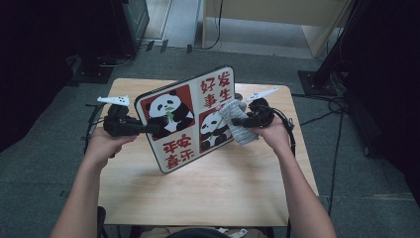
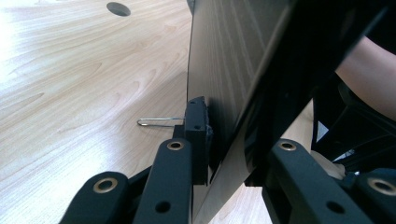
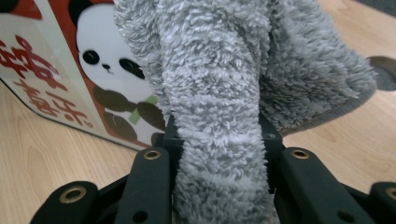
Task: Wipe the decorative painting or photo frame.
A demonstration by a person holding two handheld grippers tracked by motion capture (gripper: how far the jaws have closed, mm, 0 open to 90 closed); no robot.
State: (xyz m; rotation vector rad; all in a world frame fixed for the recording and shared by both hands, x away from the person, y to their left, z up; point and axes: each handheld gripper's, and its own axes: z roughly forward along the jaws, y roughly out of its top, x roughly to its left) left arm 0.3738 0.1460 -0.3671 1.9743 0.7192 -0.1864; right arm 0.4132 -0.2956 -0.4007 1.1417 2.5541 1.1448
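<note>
Jaws of the left gripper [image 1: 148,129] are clamped on the left edge of the panda board [image 1: 190,116]; jaws of the right gripper [image 1: 236,120] are closed on a bunched grey cloth [image 1: 237,124], nothing else between them.

Board position: stood on its lower edge on the tabletop [image 1: 208,193], tilted, printed face toward the person, centre of the tabletop. From the high view its long axis runs roughly 8 o'clock to 2 o'clock. Left gripper holds it from the 9 o'clock side.

Key relation: cloth lies at 3 o'clock of the board, overlapping its right edge beside the lower right panda. Whether the cloth actually touches the printed face cannot be told. Right hand [image 1: 275,134] is the nearer one to the face; left hand [image 1: 106,144] serves as the clamp. Judgement: work in hand is wiping the face, the stroke to travel from the right edge toward 9 o'clock.

View differences:
- Left gripper view: dark back face of the board [image 2: 224,70], one jaw pad pressed on it, a thin wire clip [image 2: 159,121] lying on the tabletop behind, a round hole [image 2: 118,8] at 11 o'clock.
- Right gripper view: cloth [image 3: 219,93] pile bulging up between the jaws, printed panda [image 3: 112,84] at 10 o'clock just behind it.

Risk, judged: board may pivot in the single-edge clamp under sideways pressure.
</note>
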